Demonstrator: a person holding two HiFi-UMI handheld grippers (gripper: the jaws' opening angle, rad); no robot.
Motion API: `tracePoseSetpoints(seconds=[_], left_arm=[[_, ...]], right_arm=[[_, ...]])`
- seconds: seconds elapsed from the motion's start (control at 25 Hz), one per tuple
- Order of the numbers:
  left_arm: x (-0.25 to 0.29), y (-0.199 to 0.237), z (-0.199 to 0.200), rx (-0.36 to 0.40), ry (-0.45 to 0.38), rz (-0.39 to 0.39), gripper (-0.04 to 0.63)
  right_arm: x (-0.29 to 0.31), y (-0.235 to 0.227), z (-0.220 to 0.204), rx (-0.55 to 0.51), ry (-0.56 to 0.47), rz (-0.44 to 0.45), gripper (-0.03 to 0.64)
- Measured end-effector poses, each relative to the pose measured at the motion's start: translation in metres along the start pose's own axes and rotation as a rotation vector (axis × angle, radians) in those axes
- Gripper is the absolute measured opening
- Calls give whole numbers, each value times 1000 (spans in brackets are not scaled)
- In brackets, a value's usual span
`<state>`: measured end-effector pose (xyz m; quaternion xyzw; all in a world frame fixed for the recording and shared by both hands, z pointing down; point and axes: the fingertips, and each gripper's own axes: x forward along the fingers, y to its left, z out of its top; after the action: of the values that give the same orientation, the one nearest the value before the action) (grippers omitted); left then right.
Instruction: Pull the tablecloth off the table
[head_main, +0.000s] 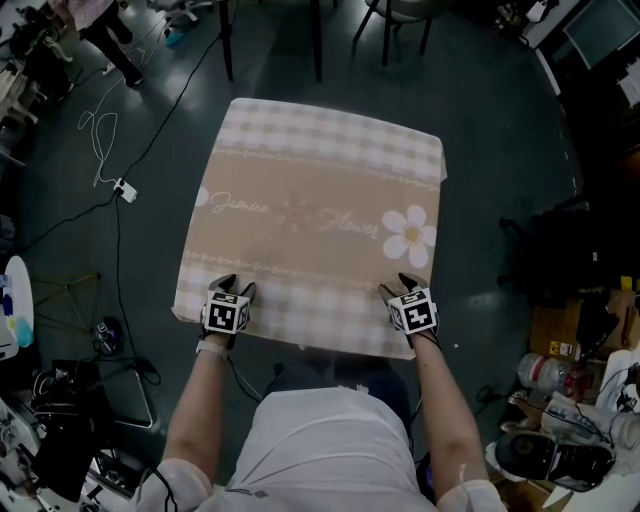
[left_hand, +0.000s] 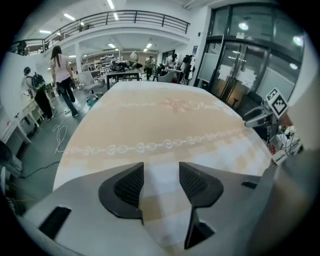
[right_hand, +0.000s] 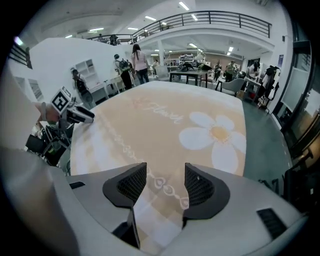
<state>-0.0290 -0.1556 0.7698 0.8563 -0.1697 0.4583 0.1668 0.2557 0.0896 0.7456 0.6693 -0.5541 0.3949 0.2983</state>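
Note:
A beige tablecloth (head_main: 310, 220) with a checked border, script lettering and a white flower (head_main: 409, 235) lies flat over a square table. At the near left edge my left gripper (head_main: 232, 284) hovers over the checked border. My right gripper (head_main: 400, 283) is at the near right edge, just below the flower. In the left gripper view the left gripper (left_hand: 161, 172) is open, with flat cloth (left_hand: 165, 120) showing in the gap between its pads. The right gripper (right_hand: 161, 175) in its own view is open too, above the heart-chain border of the cloth (right_hand: 170, 125). Neither pinches the fabric.
Chair and table legs (head_main: 318, 40) stand beyond the far edge. Cables (head_main: 100, 140) and a power strip (head_main: 125, 190) lie on the floor at left. Boxes and gear (head_main: 570, 350) crowd the right side. A person (left_hand: 62, 75) walks far off at left.

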Motion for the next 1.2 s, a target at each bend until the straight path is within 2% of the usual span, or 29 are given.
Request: tracePoseSetpoints(seconds=[0.2,0.32,0.52,0.76,0.88,1.08,1.2], left_arm=[[2,1,-3,20,-23,14,204],[1,3,-4,10,-33,21,202],[-1,3,-4,-24,1,49,154],[-6,0,-8,-66,49,26,39],[-10,-2,-18,-84,93,4,18],[-19,-12,-40,20,242,-13,14],[-24,-15,-50,32,310,-32,14]], right_arm=[[15,4,-16,-4,62,-6,210],[15,6,-17,22,39,-31,207],[12,15,-20,28,36,-44,142],[8,25,-21,3,87,17,96],[4,35,-31,28,127,71,64],[-6,57,-56,23,198,154,46],[-11,69,-67,22,235,198,43]])
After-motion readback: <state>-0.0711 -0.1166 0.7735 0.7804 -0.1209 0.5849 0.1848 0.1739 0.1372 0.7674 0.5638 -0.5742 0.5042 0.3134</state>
